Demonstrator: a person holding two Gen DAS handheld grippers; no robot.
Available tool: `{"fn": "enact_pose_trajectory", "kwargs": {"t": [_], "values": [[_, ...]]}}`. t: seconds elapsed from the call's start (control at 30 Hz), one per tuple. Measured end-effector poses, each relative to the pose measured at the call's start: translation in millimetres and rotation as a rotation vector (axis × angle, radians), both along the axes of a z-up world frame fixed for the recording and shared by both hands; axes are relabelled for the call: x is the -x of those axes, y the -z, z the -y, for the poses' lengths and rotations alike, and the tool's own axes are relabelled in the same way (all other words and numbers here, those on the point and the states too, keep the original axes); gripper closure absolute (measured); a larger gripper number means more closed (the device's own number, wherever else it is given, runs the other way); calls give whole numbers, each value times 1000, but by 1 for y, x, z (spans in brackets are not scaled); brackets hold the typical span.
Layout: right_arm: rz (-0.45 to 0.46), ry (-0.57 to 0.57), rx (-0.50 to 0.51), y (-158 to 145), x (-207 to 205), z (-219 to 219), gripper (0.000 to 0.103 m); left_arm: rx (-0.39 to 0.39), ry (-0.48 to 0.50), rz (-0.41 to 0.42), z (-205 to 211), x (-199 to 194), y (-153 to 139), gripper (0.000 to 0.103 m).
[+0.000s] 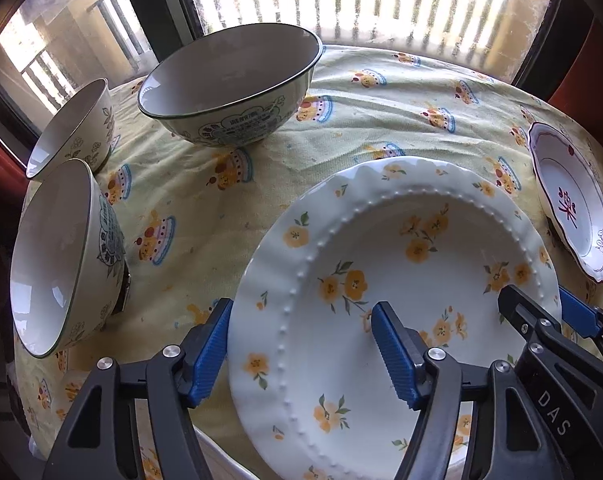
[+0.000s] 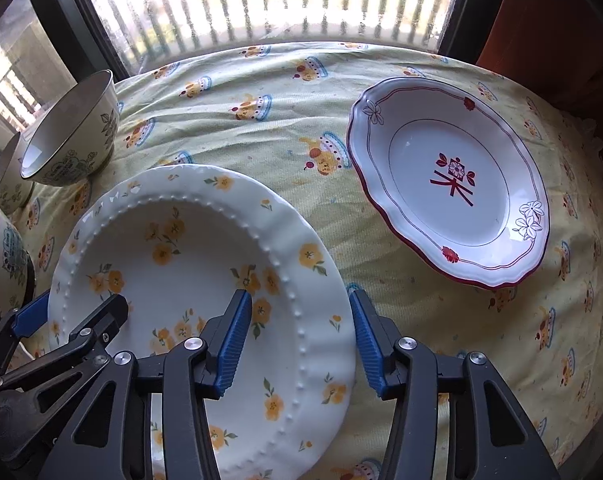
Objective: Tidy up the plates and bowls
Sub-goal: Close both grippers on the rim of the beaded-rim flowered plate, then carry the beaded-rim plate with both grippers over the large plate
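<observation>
A white scalloped plate with yellow flowers (image 1: 381, 280) (image 2: 173, 280) lies on the yellow tablecloth close in front of me. My left gripper (image 1: 301, 352) straddles its left rim, one blue pad (image 1: 209, 352) outside the edge and the other over the well. The pads stand apart and do not clamp the rim. My right gripper (image 2: 301, 344) straddles the right rim the same way, also open. Each gripper shows in the other's view: the right gripper (image 1: 541, 312), the left gripper (image 2: 65, 320). A white plate with red trim (image 2: 449, 184) (image 1: 569, 200) lies to the right.
Three bowls stand to the left: a large one (image 1: 229, 92) at the back, a small floral one (image 1: 73, 128) and a printed one (image 1: 65, 256) near the table's left edge. A barred window runs behind the table. Bare cloth (image 2: 261, 120) lies between the plates and bowls.
</observation>
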State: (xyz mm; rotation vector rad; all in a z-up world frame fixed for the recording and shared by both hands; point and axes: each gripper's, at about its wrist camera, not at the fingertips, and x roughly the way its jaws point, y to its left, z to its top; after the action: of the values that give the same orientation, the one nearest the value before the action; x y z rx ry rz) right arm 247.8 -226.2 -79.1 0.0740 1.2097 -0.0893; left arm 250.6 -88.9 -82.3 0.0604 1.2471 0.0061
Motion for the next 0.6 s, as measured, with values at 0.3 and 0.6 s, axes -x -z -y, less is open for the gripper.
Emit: {"fn": "enact_pose_trajectory", "kwargs": {"t": [0.3,0.6], "values": [[-22,26,20,-3,21,8,49,39,50,-38,7,18,-1,32],[-48,34,24,1,35,15,48,61,48,-62,13,27,6,32]]}}
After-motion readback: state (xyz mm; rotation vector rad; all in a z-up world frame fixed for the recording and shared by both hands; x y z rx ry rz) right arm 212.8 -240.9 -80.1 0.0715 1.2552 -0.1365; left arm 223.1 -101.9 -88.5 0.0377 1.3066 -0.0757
